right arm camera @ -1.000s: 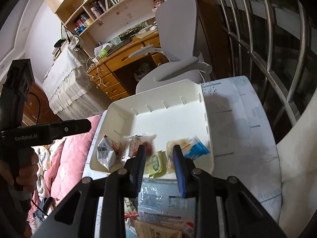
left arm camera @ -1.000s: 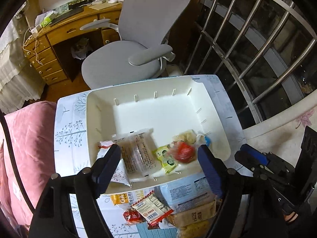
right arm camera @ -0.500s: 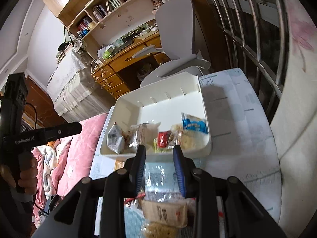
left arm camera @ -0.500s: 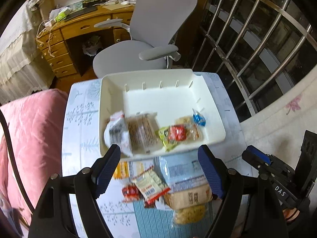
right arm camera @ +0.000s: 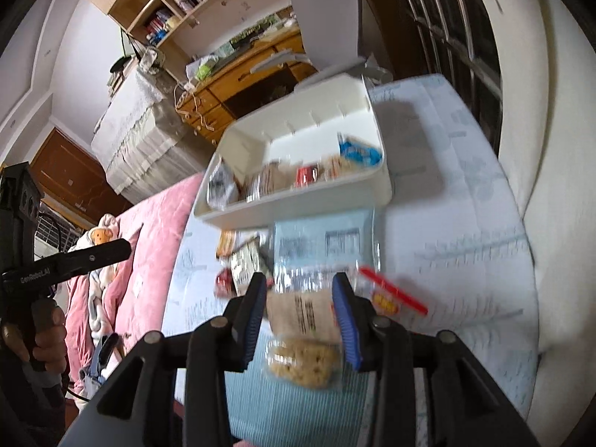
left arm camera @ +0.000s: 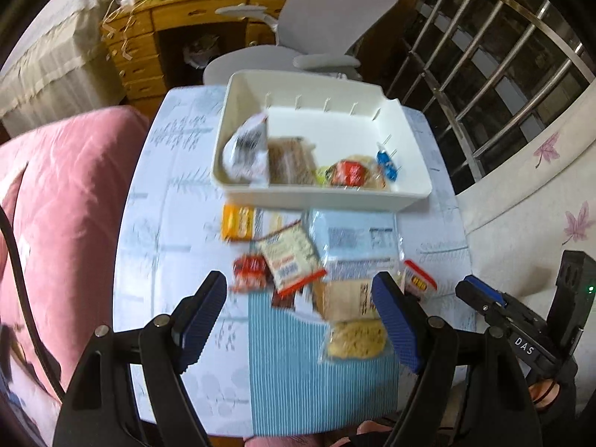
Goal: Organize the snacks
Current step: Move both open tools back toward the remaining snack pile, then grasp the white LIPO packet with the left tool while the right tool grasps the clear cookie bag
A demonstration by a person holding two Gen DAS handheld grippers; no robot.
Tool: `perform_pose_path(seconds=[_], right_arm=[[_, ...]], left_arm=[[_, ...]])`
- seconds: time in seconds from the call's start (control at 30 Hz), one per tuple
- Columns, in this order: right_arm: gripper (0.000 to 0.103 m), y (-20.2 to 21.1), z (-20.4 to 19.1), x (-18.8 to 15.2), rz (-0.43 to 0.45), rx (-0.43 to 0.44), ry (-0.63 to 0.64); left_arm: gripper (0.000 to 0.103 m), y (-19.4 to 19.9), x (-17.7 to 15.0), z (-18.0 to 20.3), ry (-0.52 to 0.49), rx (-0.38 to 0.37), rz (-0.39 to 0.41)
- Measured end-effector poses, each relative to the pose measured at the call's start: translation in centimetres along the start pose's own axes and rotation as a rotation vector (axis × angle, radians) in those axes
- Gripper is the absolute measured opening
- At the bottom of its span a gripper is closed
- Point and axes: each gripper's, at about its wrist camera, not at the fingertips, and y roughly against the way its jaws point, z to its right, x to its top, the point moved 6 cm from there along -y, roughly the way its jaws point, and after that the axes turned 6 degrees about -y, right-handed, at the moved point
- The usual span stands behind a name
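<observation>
A white bin stands on the far half of the table and holds several snack packets along its near wall. Loose snacks lie in front of it: a pale blue bag, a brown cracker pack, a yellow puffed snack, a red-edged packet and an orange pack. My left gripper is open and empty above the pile. My right gripper is open, its fingers either side of the brown cracker pack.
A grey office chair and a wooden desk stand beyond the table. A pink quilt lies to the left, a window grille and cream curtain to the right. A blue striped mat covers the table's near edge.
Both grippers have pulled back from the bin toward the near edge, so the loose snack pile now fills the view. The right gripper's fingers have opened wider.
</observation>
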Motion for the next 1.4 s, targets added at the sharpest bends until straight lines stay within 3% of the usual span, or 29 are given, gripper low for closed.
perform_pose_path(seconds=[0.27,0.5,0.73,0.9,1.0,1.1,1.27,1.4], right_arm=[[0.043,-1.4,1.3,-4.4,-0.113,0.009,-0.073],[0.051,-2.6,2.3,-7.4,-0.179,0.005,-0.221],[0.065,-4.2,2.9,-10.2,-0.209,-0.024,-0.428],[0.068,-4.8,3.3,-12.3,-0.178,-0.021,-0.685],[0.069,-5.0,3.7,-13.7,-0.122,-0.008,-0.889],[0.069,-5.1,3.7,-14.7,-0.069,-0.029,-1.015],[0.069,-5.5,3.5,-16.3,0.064,-0.071,-1.241],[0.069,-5.3,3.3,-16.3,0.145,-0.119,-1.319]], left_arm=[[0.079,-0.2,-4.4,-2.3,0.067,0.038,-0.019],[0.079,-1.5,-6.8,-3.9,0.1,-0.004,-0.049],[0.084,-2.7,-7.2,-5.8,0.047,-0.048,-0.086],[0.089,-3.6,-7.0,-6.2,-0.051,-0.104,-0.129],[0.091,-4.4,-6.7,-6.5,-0.105,-0.13,-0.165],[0.092,-5.1,-6.4,-7.1,-0.128,-0.137,-0.187],[0.092,-6.8,-5.5,-8.5,-0.091,-0.135,-0.221],[0.092,-8.1,-4.7,-9.5,-0.015,-0.096,-0.237]])
